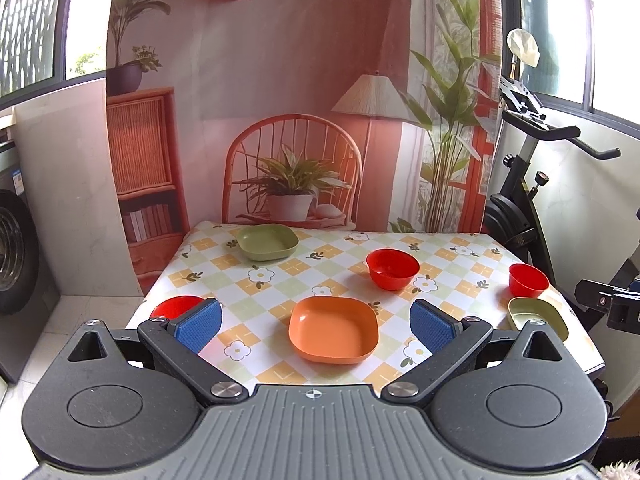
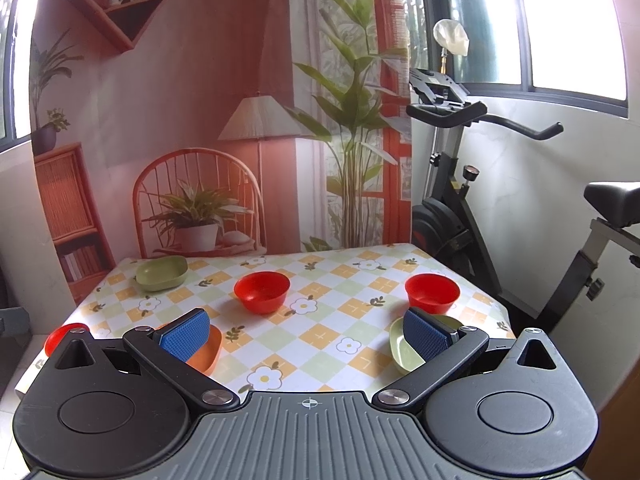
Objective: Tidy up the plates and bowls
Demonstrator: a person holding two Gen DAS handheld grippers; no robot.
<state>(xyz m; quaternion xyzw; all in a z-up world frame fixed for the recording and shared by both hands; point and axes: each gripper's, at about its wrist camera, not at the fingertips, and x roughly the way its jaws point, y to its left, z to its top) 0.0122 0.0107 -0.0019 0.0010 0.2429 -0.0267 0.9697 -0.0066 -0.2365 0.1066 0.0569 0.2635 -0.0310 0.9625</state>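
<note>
An orange square plate lies near the table's front, between the wide-apart blue pads of my open left gripper, which hovers in front of it. A green plate sits at the far left, another green plate at the right edge. Red bowls stand mid-table, at the right and at the front left. My right gripper is open and empty above the table's front; its right pad overlaps the near green plate, its left pad the orange plate. Beyond it stand red bowls.
The table wears a checked floral cloth. A printed backdrop hangs behind its far edge. An exercise bike stands close to the table's right side. A washing machine is on the floor at the left.
</note>
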